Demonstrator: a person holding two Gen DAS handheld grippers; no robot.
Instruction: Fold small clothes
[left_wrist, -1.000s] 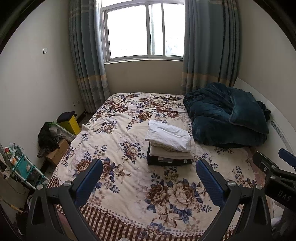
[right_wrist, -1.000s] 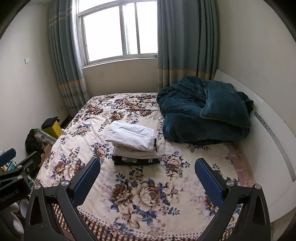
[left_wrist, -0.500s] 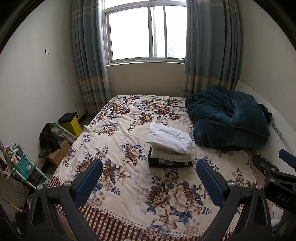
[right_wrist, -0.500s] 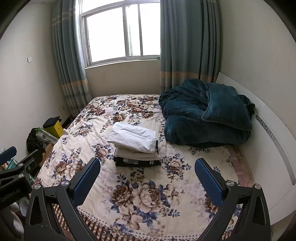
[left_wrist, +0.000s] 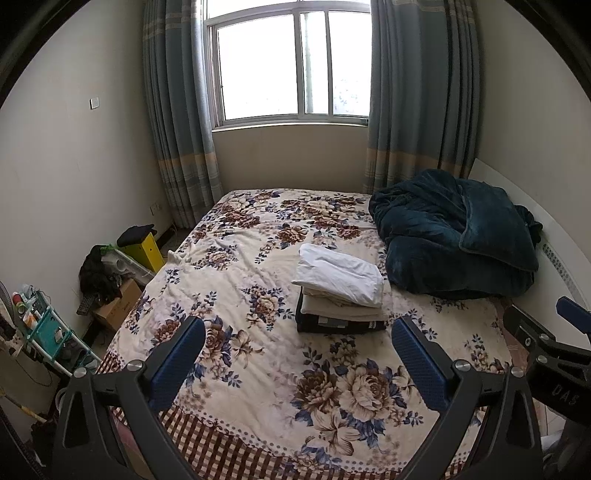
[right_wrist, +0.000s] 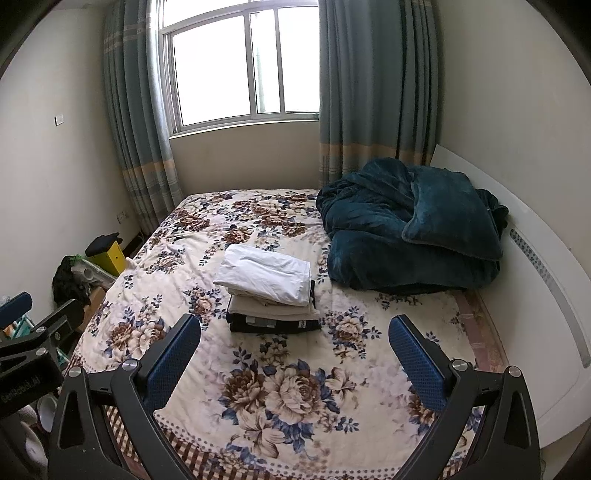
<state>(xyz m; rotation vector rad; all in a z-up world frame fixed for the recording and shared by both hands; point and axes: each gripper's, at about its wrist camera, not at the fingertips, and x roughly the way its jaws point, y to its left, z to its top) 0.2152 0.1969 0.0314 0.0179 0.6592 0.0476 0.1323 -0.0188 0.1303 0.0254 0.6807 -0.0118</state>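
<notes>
A stack of folded clothes (left_wrist: 341, 291) sits in the middle of the floral bed (left_wrist: 240, 369): a white piece on top, a beige one under it, a dark one at the bottom. It also shows in the right wrist view (right_wrist: 269, 288). My left gripper (left_wrist: 297, 350) is open and empty, held back above the bed's near end. My right gripper (right_wrist: 295, 349) is open and empty too, beside it. The right gripper's body shows at the left view's right edge (left_wrist: 546, 354), the left gripper's body at the right view's left edge (right_wrist: 33, 350).
A dark teal blanket (left_wrist: 454, 236) is heaped at the bed's right by the white headboard (right_wrist: 546, 280). On the floor at left are a yellow box (left_wrist: 146, 245), a cardboard box (left_wrist: 118, 306), dark clothes and a teal rack (left_wrist: 44, 328). A curtained window (left_wrist: 291, 62) is behind.
Both grippers have pulled back and risen slightly from the bed; the stack looks a little farther away. Jaws stay open. The stack has not moved.
</notes>
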